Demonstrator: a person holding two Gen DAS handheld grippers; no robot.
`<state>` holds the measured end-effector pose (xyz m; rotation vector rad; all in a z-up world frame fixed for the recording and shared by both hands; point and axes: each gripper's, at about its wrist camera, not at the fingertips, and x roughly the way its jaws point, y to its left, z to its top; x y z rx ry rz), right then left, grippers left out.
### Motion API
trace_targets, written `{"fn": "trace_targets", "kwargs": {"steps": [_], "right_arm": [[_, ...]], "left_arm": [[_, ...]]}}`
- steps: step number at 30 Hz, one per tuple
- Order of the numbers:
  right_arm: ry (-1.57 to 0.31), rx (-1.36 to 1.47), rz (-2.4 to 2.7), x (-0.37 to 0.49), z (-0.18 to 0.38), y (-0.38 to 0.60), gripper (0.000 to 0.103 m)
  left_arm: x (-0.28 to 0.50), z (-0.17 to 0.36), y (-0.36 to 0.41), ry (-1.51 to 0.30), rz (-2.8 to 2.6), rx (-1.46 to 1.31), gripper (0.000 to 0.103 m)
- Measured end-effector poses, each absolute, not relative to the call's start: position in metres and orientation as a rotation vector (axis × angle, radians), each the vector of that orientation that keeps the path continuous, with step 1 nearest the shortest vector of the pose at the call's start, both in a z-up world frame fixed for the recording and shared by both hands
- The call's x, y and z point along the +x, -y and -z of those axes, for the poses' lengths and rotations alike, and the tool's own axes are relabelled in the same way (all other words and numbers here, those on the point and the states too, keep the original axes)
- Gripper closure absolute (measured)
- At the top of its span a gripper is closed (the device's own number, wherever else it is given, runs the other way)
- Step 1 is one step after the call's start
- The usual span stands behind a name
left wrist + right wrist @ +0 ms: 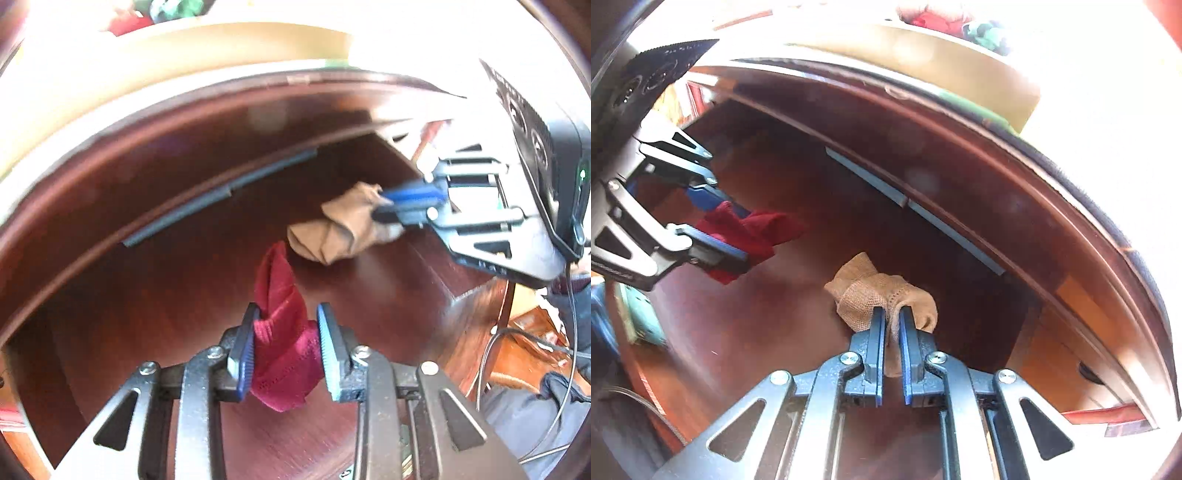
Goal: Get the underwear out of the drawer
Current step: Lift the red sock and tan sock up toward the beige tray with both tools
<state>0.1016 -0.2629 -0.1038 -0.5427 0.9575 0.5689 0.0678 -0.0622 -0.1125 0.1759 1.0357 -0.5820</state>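
Both grippers reach down into an open dark wooden drawer (369, 280). My left gripper (286, 319) is shut on a bunched dark red piece of underwear (280, 295), lifted off the drawer floor; it also shows at the left of the right wrist view as the left gripper (733, 229) with the red underwear (753, 229). My right gripper (892, 317) is shut on a crumpled beige piece of underwear (864, 295), pinched thin between its blue pads. In the left wrist view the right gripper (382, 206) bites the beige underwear (340, 229) close above the floor.
The drawer's far wall (207, 155) carries a grey strip (221, 194) along its inner edge. Behind it stands a pale box (942, 62) with red and green cloth on top. Cables (569, 332) and a person's dark sleeve (569, 306) sit at the right.
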Motion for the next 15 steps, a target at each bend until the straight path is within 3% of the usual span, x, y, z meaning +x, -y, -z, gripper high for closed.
{"fn": "trace_targets", "kwargs": {"steps": [15], "right_arm": [[-0.731, -0.310, -0.642, 0.063, 0.075, 0.283, 0.095]], "left_arm": [[0.043, 0.076, 0.032, -0.802, 0.436, 0.167, 0.076]]}}
